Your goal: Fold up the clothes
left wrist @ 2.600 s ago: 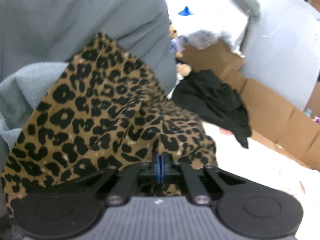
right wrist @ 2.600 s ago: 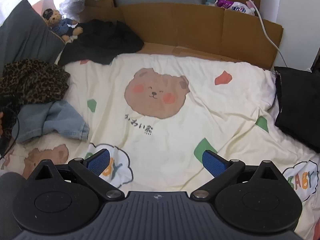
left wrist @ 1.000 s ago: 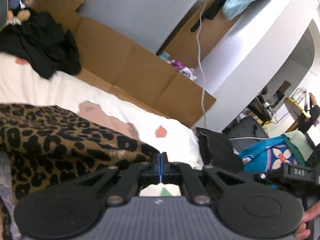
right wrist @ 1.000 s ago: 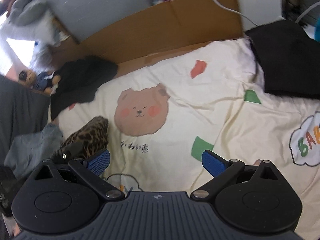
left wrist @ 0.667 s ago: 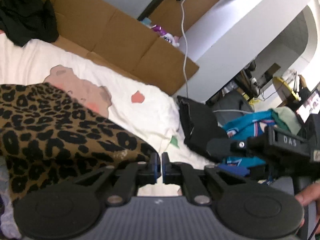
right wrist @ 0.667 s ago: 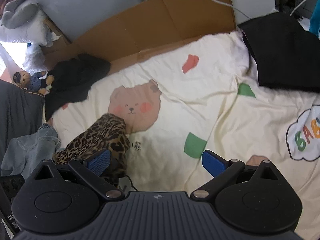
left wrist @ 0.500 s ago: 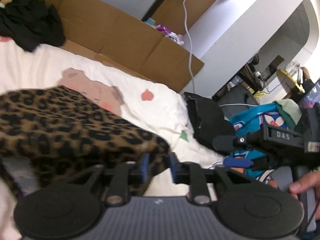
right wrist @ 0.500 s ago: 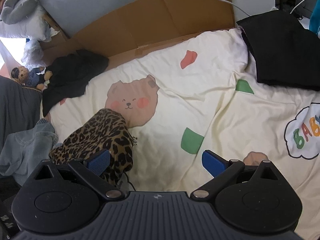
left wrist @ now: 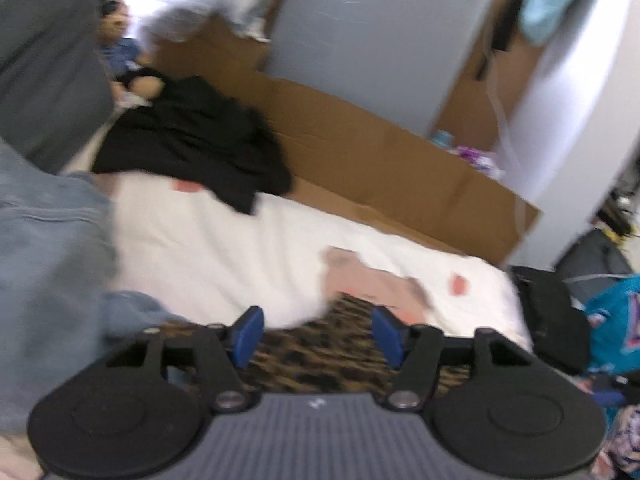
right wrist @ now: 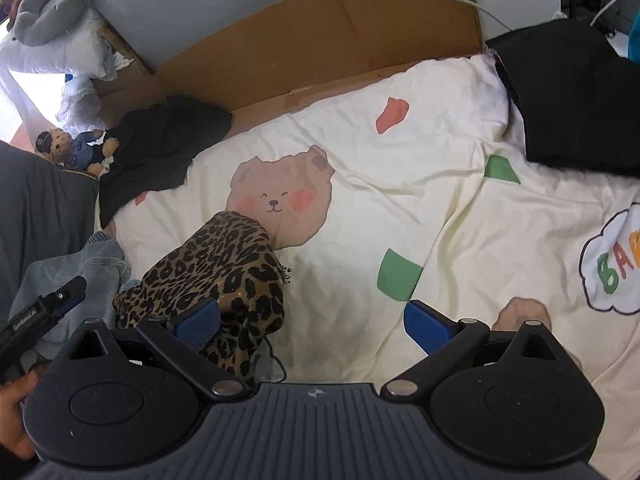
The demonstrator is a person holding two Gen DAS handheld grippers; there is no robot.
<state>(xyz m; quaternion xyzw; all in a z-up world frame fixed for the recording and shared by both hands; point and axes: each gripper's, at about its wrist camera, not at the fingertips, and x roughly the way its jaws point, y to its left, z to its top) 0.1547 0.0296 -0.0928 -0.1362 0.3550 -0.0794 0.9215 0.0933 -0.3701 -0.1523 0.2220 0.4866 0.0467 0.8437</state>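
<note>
A leopard-print garment (right wrist: 216, 272) lies bunched on the cream bear-print quilt (right wrist: 400, 216), left of the middle; it also shows blurred in the left wrist view (left wrist: 320, 356), under my left gripper (left wrist: 318, 334), which is open and empty just above it. My right gripper (right wrist: 312, 324) is open and empty above the quilt, its left pad (right wrist: 198, 322) over the garment's near edge. The left gripper's body (right wrist: 40, 312) shows at the far left in the right wrist view.
A blue denim piece (right wrist: 76, 276) lies left of the leopard garment. A black garment (right wrist: 160, 148) and a teddy bear (right wrist: 72, 150) lie at the far left. A folded black garment (right wrist: 572, 100) lies at the right. A cardboard wall (right wrist: 320, 36) lines the bed's far edge.
My left gripper carried the leopard garment from the pile onto the quilt, opened and let it go, then pulled back to the left. The right gripper stayed open above the quilt.
</note>
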